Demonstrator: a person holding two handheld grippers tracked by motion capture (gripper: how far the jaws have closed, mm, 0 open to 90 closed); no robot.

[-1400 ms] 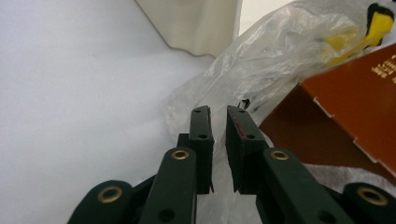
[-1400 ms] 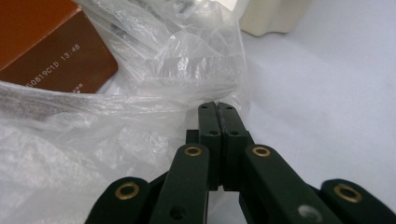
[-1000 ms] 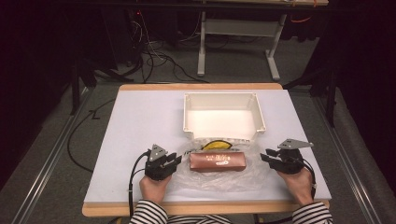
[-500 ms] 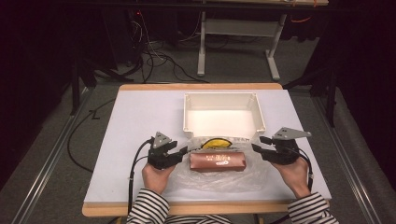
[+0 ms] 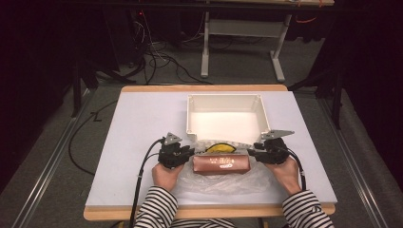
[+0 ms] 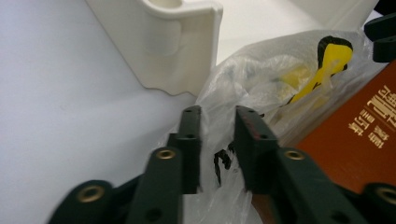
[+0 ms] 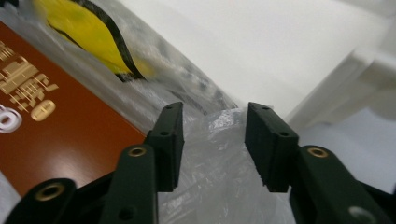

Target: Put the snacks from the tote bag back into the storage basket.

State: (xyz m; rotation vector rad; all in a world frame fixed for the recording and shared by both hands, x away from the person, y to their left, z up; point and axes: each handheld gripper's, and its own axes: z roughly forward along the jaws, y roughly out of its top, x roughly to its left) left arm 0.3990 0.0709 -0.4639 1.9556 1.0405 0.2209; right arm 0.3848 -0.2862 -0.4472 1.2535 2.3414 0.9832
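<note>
Both hands have slid inward across the desk since the earlier frames, so each claw now sits at an end of the brown packet instead of out beside it. In the high view the left claw (image 5: pixel 190 153) is at the packet's left end and the right claw (image 5: pixel 252 152) at its right end, low in the middle of the frame.

The left claw's jaws have just been closing; in the left gripper view they stand narrow with a fold of the clear plastic bag (image 6: pixel 243 84) between them, and I cannot tell whether the pads press on it. The right claw's jaws have also just been closing; in the right gripper view they stand about half wide with bag film (image 7: pixel 215 140) between them and a gap at each pad.

The brown packet (image 5: pixel 221 165) lies on the bag, just below the white bin (image 5: pixel 190 114), whose near wall almost touches the bag's upper edge. A yellow and black item (image 5: pixel 219 147) sits inside the bag between packet and bin.

Bare desk (image 5: pixel 138 128) lies open on the left of the frame, with a narrower strip at the right past the bin. The desk's near edge runs just beneath the striped sleeves (image 5: pixel 157 209).

Gold lettering runs along the packet (image 6: pixel 369 116); it looks like East Asian characters, too blurred to read.
</note>
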